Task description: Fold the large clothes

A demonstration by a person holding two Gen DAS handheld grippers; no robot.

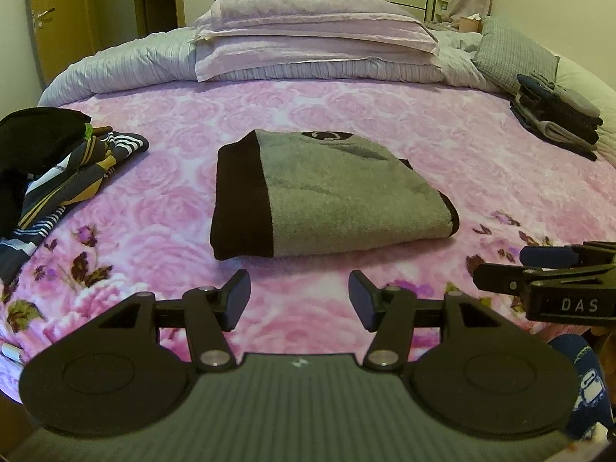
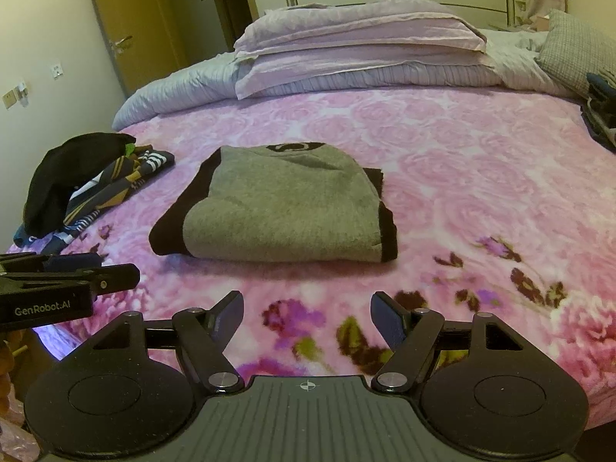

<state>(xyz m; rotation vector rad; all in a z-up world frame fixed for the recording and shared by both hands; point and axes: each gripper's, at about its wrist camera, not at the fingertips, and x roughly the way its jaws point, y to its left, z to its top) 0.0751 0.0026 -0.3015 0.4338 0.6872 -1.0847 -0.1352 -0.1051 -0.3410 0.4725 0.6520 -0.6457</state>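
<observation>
Left gripper (image 1: 298, 298): jaws wide apart, holding nothing, poised low over the bed (image 1: 442, 146) at the bottom centre of the left wrist view. Right gripper (image 2: 307, 317): jaws likewise wide and empty, bottom centre of its own view. Each gripper also shows side-on at the edge of the other's frame, so the 2 sit near each other, level, both short of the garment.

Grey sweater (image 1: 331, 196) with black trim: lies folded into a compact rectangle at mid-frame on the pink floral blanket (image 1: 161, 208), touched by neither gripper. Judgement: this fold looks complete, and the open jaws suit a release or a fresh pick-up.

Unfolded pile (image 1: 50, 165), left of frame: a black item over striped clothing, probably awaiting folding. Folded stack (image 1: 554, 115), upper right: dark items, probably finished work kept apart. Pillows (image 1: 308, 34) sit at top centre. No containers are visible.
</observation>
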